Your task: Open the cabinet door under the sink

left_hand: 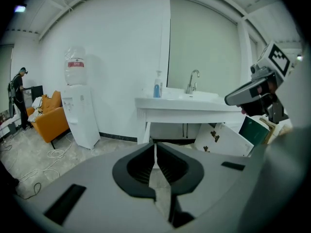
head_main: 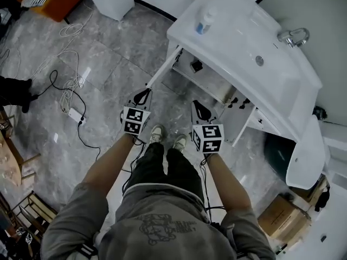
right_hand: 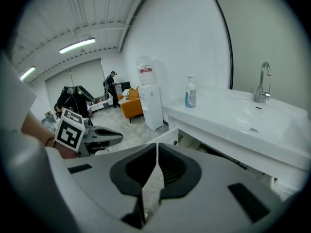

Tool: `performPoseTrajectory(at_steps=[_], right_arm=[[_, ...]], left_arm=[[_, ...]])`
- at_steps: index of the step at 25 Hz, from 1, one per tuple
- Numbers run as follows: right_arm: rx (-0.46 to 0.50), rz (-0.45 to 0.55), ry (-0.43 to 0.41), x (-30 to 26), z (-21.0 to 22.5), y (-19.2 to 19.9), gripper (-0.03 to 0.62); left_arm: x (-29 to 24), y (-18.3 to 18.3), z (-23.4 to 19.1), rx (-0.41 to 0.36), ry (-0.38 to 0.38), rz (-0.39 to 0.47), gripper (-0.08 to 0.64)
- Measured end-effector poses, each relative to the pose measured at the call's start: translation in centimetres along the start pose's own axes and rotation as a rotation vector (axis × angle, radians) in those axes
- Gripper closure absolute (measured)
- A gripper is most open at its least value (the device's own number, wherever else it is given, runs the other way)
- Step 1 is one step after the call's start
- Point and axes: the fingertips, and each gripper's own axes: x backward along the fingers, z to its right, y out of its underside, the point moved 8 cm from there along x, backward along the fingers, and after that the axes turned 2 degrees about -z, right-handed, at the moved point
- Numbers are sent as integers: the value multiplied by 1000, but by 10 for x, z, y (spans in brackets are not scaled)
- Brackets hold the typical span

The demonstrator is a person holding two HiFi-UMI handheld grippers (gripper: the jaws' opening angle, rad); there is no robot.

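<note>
The white sink (head_main: 244, 47) stands against the wall, and the cabinet under it is open. Its left door (head_main: 161, 69) swings out toward me and its right door (head_main: 243, 124) hangs open too, showing hinges. I stand in front, with both grippers raised clear of the doors. My left gripper (head_main: 142, 95) is shut with nothing between its jaws, and so is my right gripper (head_main: 201, 110). In the left gripper view the closed fingertips (left_hand: 155, 148) point at the open cabinet (left_hand: 182, 130). In the right gripper view the closed tips (right_hand: 156, 148) sit before the left door (right_hand: 167, 139).
A soap bottle (head_main: 203, 23) and a faucet (head_main: 293, 36) are on the sink. Cables and a power strip (head_main: 73, 114) lie on the floor at left. A water dispenser (left_hand: 77, 106), an orange sofa (left_hand: 51, 121) and a person (left_hand: 18, 97) are further off. A cardboard box (head_main: 282, 216) sits at right.
</note>
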Motion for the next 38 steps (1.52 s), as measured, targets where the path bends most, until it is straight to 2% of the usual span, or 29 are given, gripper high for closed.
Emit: performPoseTrajectory(at_steps=[4,8,13,19,30,32,35,38], right_arm=[[-38,60,-1,30,3,-25,558],[-33,123,22,58,8,-47,558],[-32,188,54,94,17,-67,558],[-94,289,44,145,19,-90,558],[25,492,51,238,6,-151,558],[49,521,55,254,3,-160,560],[93,571,61,276,-4,-175,558],[144,604,64,297,-13,-186,559]], left_arm=[[13,-34,13,-29,21,37,531],[27,-64,28,-92,24,26,531],[52,-110,46,-142,43,111,531],[79,-162,72,-99,113,173,532],[147,-256,117,-189,204,389,532],[166,-267,127,-237,206,425,532],[195,-288,142,-311,204,526,531],[217,-299,150,-322,209,569,531]])
